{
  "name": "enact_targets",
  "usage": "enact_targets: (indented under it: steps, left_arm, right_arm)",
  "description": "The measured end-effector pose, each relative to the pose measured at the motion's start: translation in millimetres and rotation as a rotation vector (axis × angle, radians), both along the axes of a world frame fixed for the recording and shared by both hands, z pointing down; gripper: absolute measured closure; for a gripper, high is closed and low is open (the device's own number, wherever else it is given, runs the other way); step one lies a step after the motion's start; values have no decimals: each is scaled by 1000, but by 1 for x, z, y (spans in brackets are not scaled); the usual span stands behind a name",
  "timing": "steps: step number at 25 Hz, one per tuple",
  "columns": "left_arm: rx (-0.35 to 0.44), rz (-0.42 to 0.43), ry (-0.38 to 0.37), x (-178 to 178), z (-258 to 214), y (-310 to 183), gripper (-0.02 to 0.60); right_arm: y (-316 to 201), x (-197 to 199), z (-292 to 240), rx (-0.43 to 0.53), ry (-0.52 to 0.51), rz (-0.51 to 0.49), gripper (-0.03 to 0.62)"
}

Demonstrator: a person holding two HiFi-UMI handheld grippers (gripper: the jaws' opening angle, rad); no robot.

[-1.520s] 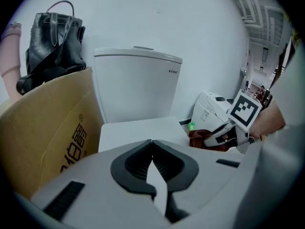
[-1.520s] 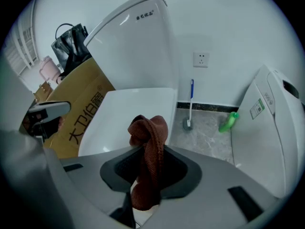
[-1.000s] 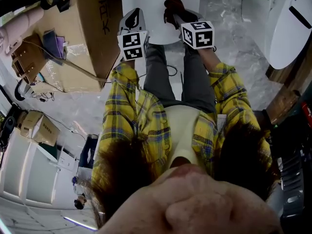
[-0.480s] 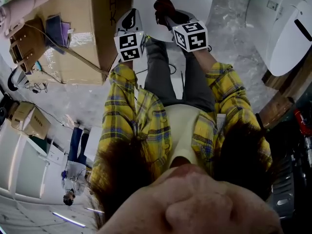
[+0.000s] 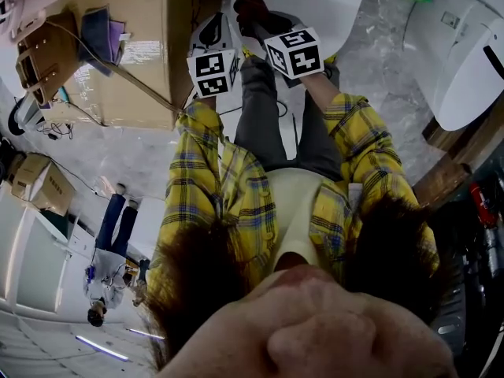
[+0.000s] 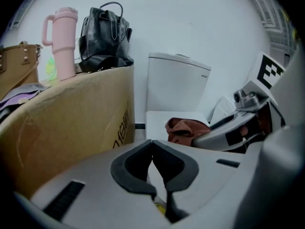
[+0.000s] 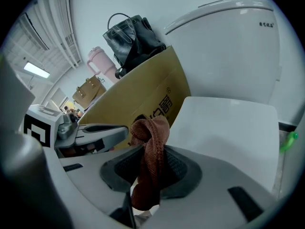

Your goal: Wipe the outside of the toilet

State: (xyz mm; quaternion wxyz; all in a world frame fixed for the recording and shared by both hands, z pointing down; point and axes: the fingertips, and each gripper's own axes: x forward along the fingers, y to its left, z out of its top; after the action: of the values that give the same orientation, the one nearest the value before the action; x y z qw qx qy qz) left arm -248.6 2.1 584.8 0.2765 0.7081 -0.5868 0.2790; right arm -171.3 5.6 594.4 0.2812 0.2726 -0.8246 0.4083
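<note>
Two grippers stand closer than a second ago: the right gripper [image 7: 152, 171], clamped on the brown cloth [image 7: 151, 140], has shifted toward the left gripper [image 6: 152, 151], whose jaws are together on nothing, over the closed toilet [image 7: 224, 125], so wiping appears imminent.

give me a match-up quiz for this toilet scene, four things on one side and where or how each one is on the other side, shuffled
Things:
1. brown cloth
2. pink tumbler
3. left gripper
4. toilet tank

Place or state:
a. shut, nothing held
b. against the white wall
c. upright above the cardboard box edge
d. clamped in the right gripper

Pairs: 1-d, 2-c, 3-a, 4-b
</note>
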Motion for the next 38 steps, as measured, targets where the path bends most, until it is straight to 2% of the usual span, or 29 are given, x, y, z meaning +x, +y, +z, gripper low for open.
enact_targets:
  steps: [7, 13, 17, 23, 38]
  left_arm:
    - [-14, 2, 2, -6, 7, 5, 574]
    - [-21, 25, 3, -2, 10, 7, 573]
    - [-29, 38, 3, 2, 11, 8, 573]
    - [-32, 66, 7, 17, 12, 5, 573]
    - [-31, 161, 35, 85, 11, -11, 572]
  right_arm:
    - [6, -10, 40, -44, 68, 0, 479]
    - [11, 2, 76, -122, 142, 57, 479]
    - [12, 15, 84, -138, 176, 68, 479]
    - [4, 44, 86, -140, 198, 99, 479]
    - [-1, 133, 87, -134, 250, 167, 479]
